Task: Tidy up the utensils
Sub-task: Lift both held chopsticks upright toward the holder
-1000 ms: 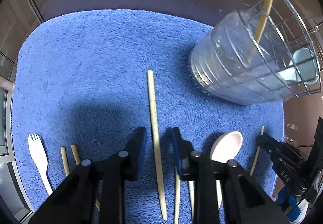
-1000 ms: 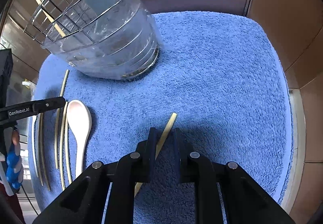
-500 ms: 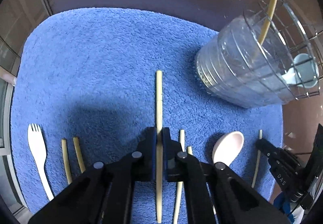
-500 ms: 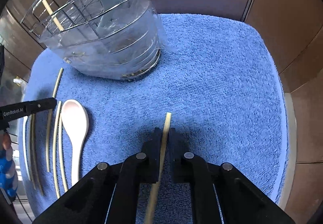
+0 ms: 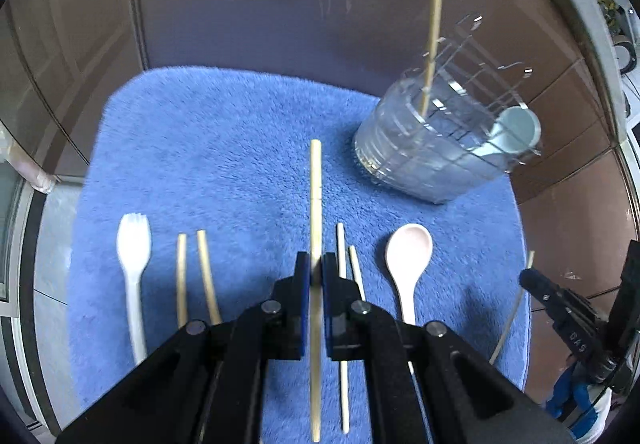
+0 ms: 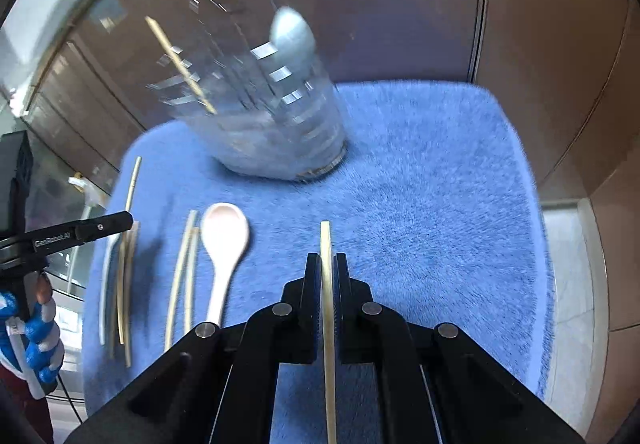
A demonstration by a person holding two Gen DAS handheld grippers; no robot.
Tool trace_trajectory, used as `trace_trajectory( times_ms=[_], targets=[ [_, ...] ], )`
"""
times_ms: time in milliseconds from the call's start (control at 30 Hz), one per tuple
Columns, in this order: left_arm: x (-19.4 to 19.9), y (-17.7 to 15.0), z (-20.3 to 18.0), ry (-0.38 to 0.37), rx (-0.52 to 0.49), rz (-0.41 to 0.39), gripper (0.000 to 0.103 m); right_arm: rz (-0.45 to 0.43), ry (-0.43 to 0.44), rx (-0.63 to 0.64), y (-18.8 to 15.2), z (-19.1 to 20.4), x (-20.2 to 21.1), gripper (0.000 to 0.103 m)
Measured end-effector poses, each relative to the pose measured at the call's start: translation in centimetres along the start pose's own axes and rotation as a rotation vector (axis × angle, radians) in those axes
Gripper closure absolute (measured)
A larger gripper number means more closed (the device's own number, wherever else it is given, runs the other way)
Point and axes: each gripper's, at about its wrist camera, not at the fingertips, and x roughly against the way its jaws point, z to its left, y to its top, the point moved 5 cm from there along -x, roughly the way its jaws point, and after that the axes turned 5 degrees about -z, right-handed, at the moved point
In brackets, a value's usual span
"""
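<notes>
Two wrist views are available, each showing one gripper clamped on one chopstick. Left wrist view: the left gripper (image 5: 316, 272) sits at lower centre with its jaws closed on a pale wooden chopstick (image 5: 315, 204), which runs vertically through the frame centre above the blue towel (image 5: 224, 148). On the towel, from left to right along the lower half: a white fork (image 5: 133, 264), two tan sticks (image 5: 194, 276) side by side, two thin white sticks (image 5: 343, 260) just right of the jaws, and a pink spoon (image 5: 408, 256). A clear wire-framed utensil holder (image 5: 432, 148) stands at the upper right of the towel, holding one upright chopstick (image 5: 431, 44) and a light blue spoon (image 5: 516, 132). The right gripper (image 5: 532, 280) enters at the lower right edge with a thin stick between its tips. Right wrist view: the right gripper (image 6: 327, 272) occupies lower centre, jaws closed on a second chopstick (image 6: 326, 244) that points up the frame over the towel (image 6: 440, 184). The holder (image 6: 272, 124), blurred, is at upper centre-left. The pink spoon (image 6: 224, 236) lies left of the jaws, with thin sticks (image 6: 184, 264) beside it. The left gripper (image 6: 100, 226) reaches in from the left edge, its grip not readable in this view.
</notes>
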Motion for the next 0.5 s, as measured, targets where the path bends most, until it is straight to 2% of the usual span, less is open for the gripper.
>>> trace_trajectory(
  times_ms=[67, 233, 500],
  targets=[
    [1.4, 0.0, -0.4, -0.002, -0.007, -0.029, 0.098, -0.048, 0.011, 0.011, 0.5, 0.5, 1.8, 0.097],
    [5.3, -1.1, -1.0, -0.032, -0.011, -0.123, 0.098, -0.153, 0.019, 0.053, -1.3, 1.0, 5.4, 0.097],
    [11.8, -3.4, -1.2, -0.059, -0.035, -0.279, 0.098, -0.275, 0.023, 0.114, -2.9, 3.3, 10.5, 0.098]
  ],
)
